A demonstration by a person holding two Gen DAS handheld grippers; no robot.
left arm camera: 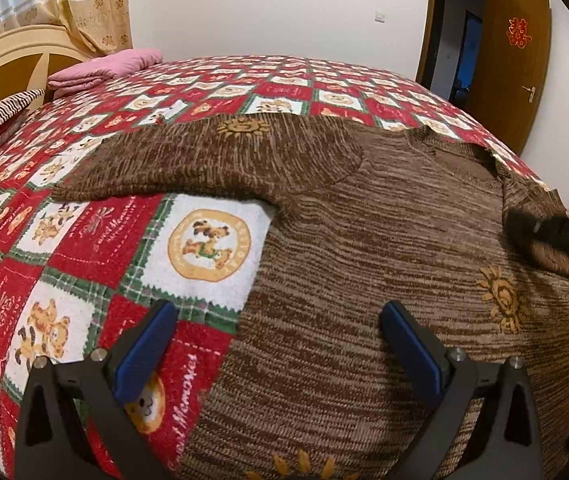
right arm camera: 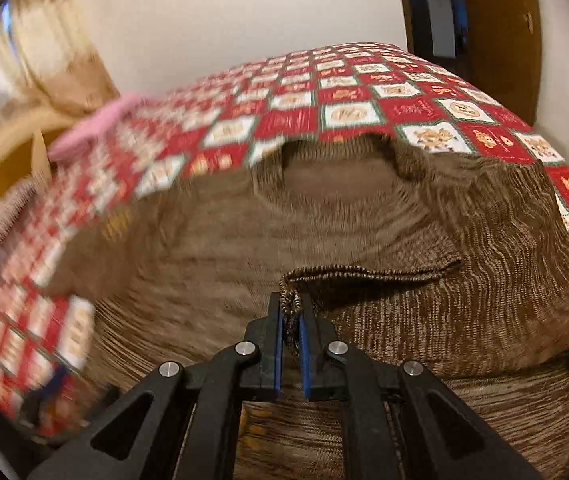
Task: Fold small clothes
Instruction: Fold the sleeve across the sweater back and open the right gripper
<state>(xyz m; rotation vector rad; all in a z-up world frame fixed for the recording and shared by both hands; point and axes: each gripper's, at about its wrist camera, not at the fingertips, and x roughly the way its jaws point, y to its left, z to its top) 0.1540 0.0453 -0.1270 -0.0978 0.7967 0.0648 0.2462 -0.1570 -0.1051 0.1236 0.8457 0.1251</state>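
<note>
Lying flat across bedspread (left arm camera: 204, 240): brown knit sweater (left arm camera: 364, 240), soft, limp. Right gripper (right arm camera: 291, 316) clamping sleeve cuff (right arm camera: 290, 300). Left gripper (left arm camera: 280, 340) gaping at six o'clock, holding nothing; advising hem grip.

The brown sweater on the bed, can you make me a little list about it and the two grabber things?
item: brown knit sweater with orange sun patterns
lies on: red and white bear-print bedspread
left sleeve: spread out flat
right sleeve: cuff pinched and pulled over the body
left gripper: open, above the sweater's edge, holding nothing
right gripper: shut on the cuff
also on bed: pink folded cloth
</note>
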